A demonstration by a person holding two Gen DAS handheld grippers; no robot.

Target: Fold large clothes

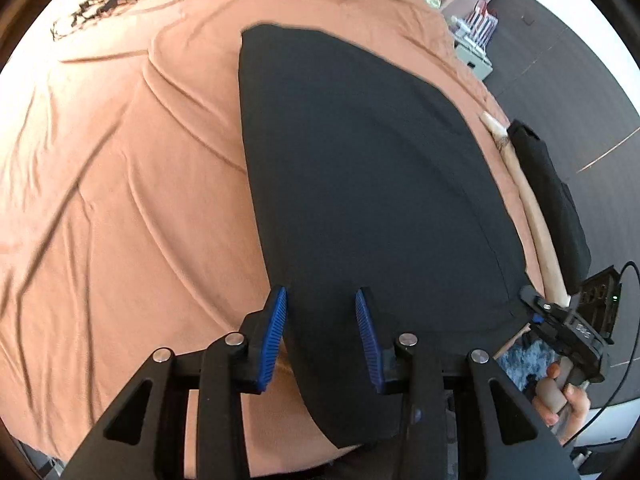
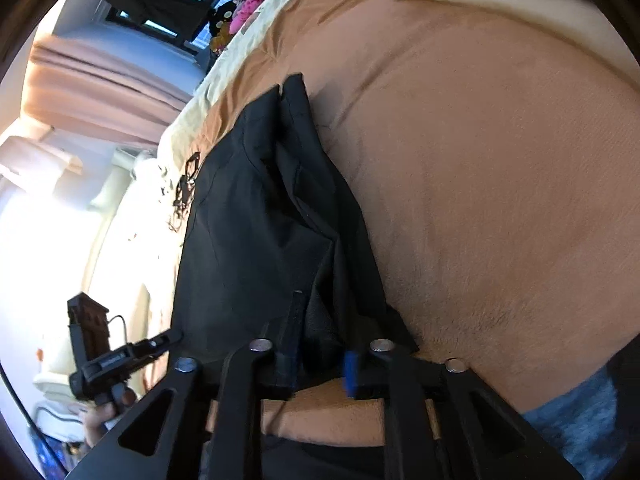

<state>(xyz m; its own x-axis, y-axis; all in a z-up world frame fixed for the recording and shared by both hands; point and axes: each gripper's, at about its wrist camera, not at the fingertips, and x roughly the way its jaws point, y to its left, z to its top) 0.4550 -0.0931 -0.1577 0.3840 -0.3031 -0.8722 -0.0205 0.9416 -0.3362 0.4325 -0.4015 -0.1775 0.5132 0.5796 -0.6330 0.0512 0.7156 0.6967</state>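
1. The left tongs [image 1: 322,336] stand apart over the near edge of the black garment [image 1: 360,184]; cloth lies between the blue pads [image 1: 276,336], but they do not press it.
2. The right tongs [image 2: 320,360] are parted too, with bunched black cloth between them at the garment's near right corner. I cannot tell if a pad touches it.
3. The garment lies on the bed [image 1: 120,200], flat on its left side, rumpled in ridges on its right [image 2: 288,200].
4. It looks like a fold has just been laid and let go. Next, probably smooth the rumpled side, then grip the near edge for another fold.
5. A black printed motif [image 1: 112,4] sits far left on the cover; boxes [image 1: 476,36] on the floor are well clear. Nothing blocks the work.
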